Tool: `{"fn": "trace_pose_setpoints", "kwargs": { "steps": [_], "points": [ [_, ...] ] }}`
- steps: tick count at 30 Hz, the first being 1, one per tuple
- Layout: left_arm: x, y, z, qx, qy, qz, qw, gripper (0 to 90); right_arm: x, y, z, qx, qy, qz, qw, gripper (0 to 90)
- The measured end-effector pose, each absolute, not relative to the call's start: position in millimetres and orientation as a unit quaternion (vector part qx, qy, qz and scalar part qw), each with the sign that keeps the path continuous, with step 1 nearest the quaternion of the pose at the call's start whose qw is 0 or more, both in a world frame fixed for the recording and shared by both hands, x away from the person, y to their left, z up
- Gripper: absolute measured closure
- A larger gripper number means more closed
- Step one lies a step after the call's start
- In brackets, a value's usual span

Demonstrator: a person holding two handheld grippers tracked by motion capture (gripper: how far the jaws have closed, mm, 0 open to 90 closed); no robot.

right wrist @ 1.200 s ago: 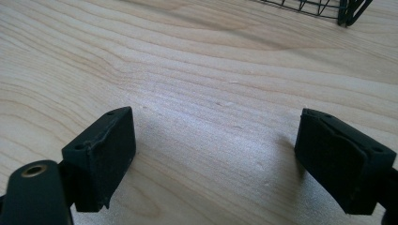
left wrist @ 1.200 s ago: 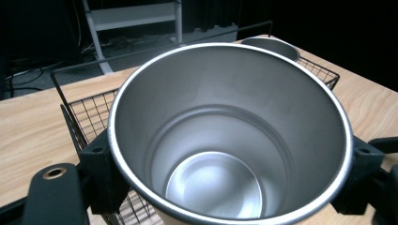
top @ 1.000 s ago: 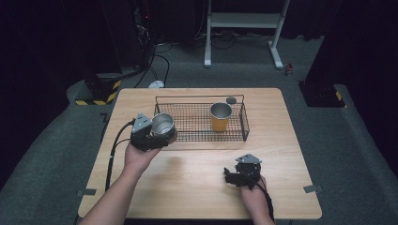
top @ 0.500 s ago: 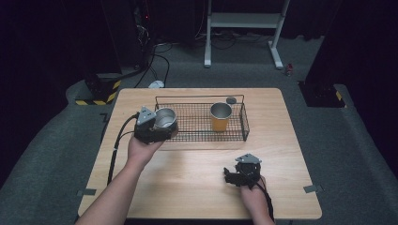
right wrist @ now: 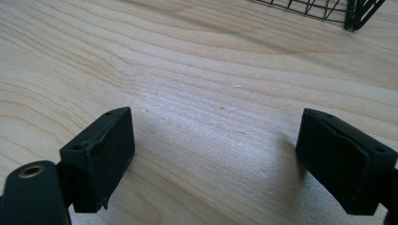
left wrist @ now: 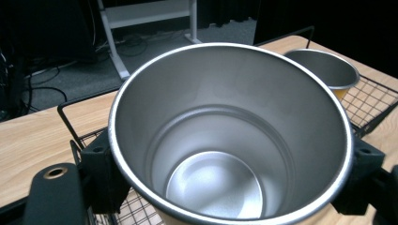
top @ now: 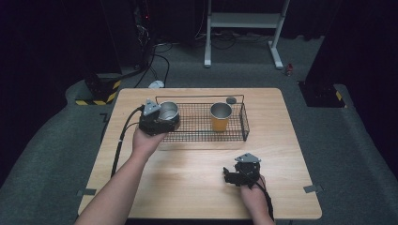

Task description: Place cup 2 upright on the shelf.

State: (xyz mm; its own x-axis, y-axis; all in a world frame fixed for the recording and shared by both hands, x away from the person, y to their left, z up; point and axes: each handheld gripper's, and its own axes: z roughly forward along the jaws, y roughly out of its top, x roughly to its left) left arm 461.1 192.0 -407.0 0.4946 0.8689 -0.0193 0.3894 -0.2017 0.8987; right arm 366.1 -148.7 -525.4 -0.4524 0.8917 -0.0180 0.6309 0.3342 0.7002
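Note:
A steel cup (top: 168, 111) with a yellow base is held upright in my left gripper (top: 159, 121), which is shut on it at the left end of the black wire basket (top: 237, 137). In the left gripper view the cup's hollow inside (left wrist: 220, 140) sits between the two jaws. A second steel and yellow cup (top: 220, 116) stands upright inside the basket, right of centre, and appears again at the upper right (left wrist: 328, 70). My right gripper (top: 237, 177) rests low over the table near the front right, open, with bare wood (right wrist: 216, 117) between its jaws.
A small dark round lid (top: 231, 100) lies on the table (top: 187, 187) just behind the basket. The basket's corner (right wrist: 356, 14) is at the top right of the right gripper view. A white stand (top: 244, 28) and cables lie on the floor beyond.
My left gripper has carried the cup forward and a little right, from beside the basket's left end to over its left edge. The right gripper has stayed put.

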Motion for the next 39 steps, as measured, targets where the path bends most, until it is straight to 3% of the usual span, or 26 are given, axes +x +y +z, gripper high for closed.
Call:
{"fn": "trace_pose_setpoints", "kwargs": {
  "steps": [22, 39],
  "points": [
    [505, 183, -427, 0.731, 0.462, 0.256, 0.433, 18.8, 366, -149, -525, 0.481, 0.791, 0.318, 0.205, 12.0],
    [519, 181, -444, 0.729, 0.508, 0.222, 0.401, 18.7, 366, -148, -525, 0.479, 0.792, 0.319, 0.203, 12.0]
  ]
}}
